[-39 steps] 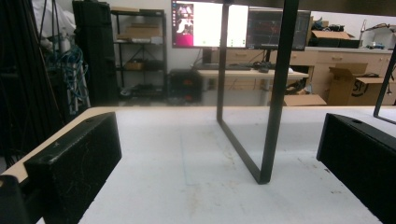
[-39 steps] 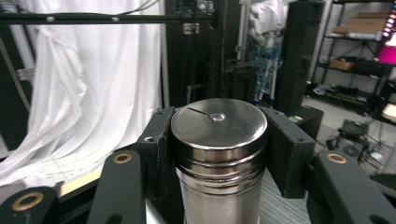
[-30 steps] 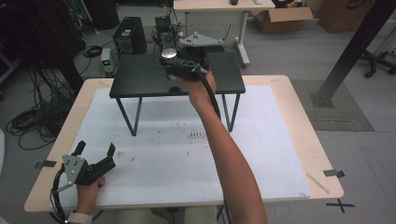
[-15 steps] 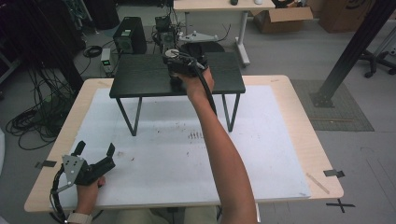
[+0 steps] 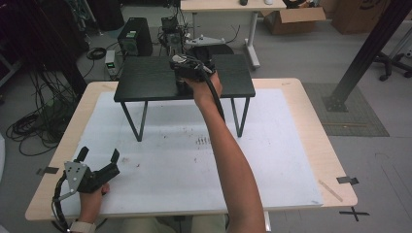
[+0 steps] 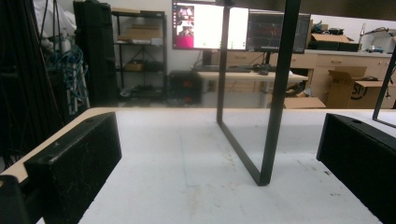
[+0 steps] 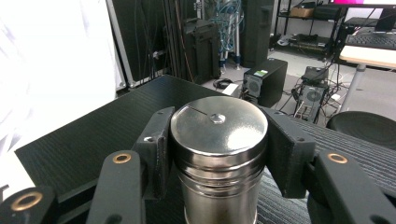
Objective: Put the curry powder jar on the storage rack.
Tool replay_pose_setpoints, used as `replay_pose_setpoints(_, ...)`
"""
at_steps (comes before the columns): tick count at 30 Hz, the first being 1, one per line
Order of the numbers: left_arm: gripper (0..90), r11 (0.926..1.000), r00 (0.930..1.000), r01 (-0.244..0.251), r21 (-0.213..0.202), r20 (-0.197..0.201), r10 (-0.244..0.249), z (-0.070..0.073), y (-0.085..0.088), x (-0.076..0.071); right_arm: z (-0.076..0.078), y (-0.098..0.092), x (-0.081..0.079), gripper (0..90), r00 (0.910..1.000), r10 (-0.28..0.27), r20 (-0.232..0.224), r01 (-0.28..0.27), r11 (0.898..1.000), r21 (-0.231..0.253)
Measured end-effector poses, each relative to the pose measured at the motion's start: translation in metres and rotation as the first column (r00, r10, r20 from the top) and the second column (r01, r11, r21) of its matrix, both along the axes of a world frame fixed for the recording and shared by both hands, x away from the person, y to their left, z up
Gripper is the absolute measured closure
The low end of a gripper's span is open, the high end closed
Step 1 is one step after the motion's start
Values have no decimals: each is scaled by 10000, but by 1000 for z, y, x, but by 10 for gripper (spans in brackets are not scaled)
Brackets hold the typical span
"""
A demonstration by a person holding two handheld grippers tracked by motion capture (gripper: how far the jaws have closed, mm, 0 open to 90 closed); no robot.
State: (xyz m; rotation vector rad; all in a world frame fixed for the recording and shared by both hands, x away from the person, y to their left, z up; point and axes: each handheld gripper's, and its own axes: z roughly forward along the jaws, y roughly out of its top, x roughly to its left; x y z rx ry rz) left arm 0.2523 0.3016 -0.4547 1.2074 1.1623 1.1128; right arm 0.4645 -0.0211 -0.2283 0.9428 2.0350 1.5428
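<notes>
A shiny metal canister (image 7: 218, 149) with a flat lid stands upright over the black raised stand (image 7: 93, 135). My right gripper (image 7: 218, 140) is shut on it, one pad on each side of its body. In the high view the right gripper (image 5: 187, 68) and the canister (image 5: 178, 58) are near the middle of the stand's top (image 5: 145, 77), towards its back edge. Whether the canister touches the top I cannot tell. My left gripper (image 5: 99, 154) rests open on the white mat (image 5: 170, 145) at the front left, with nothing between its fingers. In its own view the left gripper (image 6: 217, 163) faces a leg of the stand (image 6: 275, 93).
The stand rises on thin black legs (image 5: 131, 121) over the back of the mat, with room underneath. The wooden table's rim (image 5: 316, 121) frames the mat. Computers and cables (image 5: 131, 36) sit on the floor behind, and a black post (image 5: 364, 53) stands at the right.
The right hand has moved slightly farther back over the stand with the canister in its grip. The left gripper has stayed where it was.
</notes>
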Motion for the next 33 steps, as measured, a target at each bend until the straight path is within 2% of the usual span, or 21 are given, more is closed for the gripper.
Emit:
replay_pose_setpoints(2,2,10000,10000,0,2,-1,0,0,0,0,0,-1,0,461,10000,-21,26,21,10000,43)
replay_pose_setpoints(6,2,10000,10000,-6,4,12,6,0,0,0,2,-4,-2,419,10000,-19,26,18,9987,503)
replay_pose_setpoints(11,2,10000,10000,-6,-10,26,6,0,0,0,4,-8,-5,382,9997,-86,213,71,9974,722)
replay_pose_setpoints(13,2,10000,10000,-11,1,33,11,0,0,0,6,-9,-7,338,9996,-137,258,116,9967,807)
replay_pose_setpoints(20,2,10000,10000,-15,50,22,15,0,-1,0,9,-12,-14,200,9990,-148,431,112,9965,826)
replay_pose_setpoints(26,2,9999,10000,-23,104,-12,23,0,-1,0,13,-14,-22,84,9983,-42,575,12,9986,526)
replay_pose_setpoints(29,2,9999,10000,-21,125,-18,21,0,-1,0,14,-18,-26,35,9983,-135,564,92,9971,759)
replay_pose_setpoints(33,2,9999,10000,-23,136,-14,23,0,-1,0,15,-26,-35,15,9955,-112,939,34,9965,836)
